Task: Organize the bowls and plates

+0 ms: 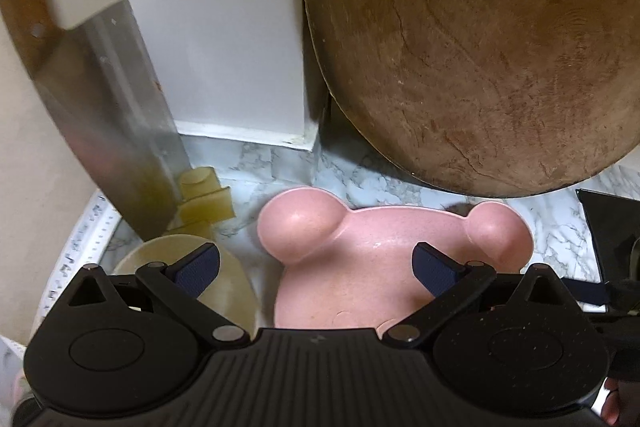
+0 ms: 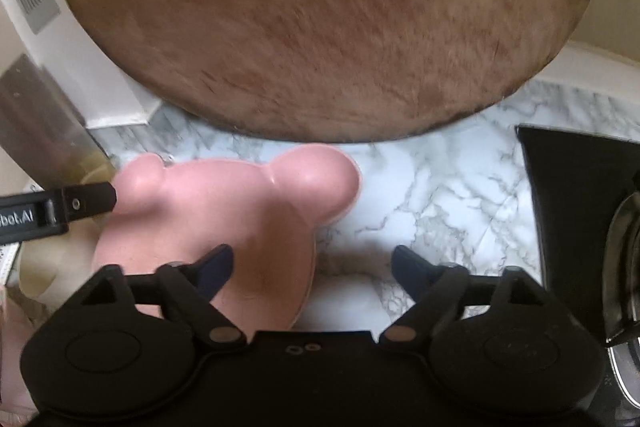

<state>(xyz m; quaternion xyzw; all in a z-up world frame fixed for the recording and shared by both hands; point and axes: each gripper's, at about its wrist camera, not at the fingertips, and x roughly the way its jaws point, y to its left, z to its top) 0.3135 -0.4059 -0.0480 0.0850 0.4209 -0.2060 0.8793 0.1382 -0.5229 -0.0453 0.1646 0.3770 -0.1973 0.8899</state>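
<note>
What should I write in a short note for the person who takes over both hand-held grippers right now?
Left hand-held gripper: open, holding nothing, above the pink bear-shaped plate.
Right hand-held gripper: open, holding nothing, its left finger over the plate's right side, its other finger over the marble counter.
Things: the pink plate lies flat on the counter, in front of the round wooden board that leans behind it. A cream bowl stands beside the plate, on its left.
Done: nothing is gripped or stacked yet.
Left: grip the plate, then sort plate and bowl.

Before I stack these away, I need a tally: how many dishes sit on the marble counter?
2: pink bear-shaped plate in the middle, cream bowl at its left. More may hide beneath the grippers.
</note>
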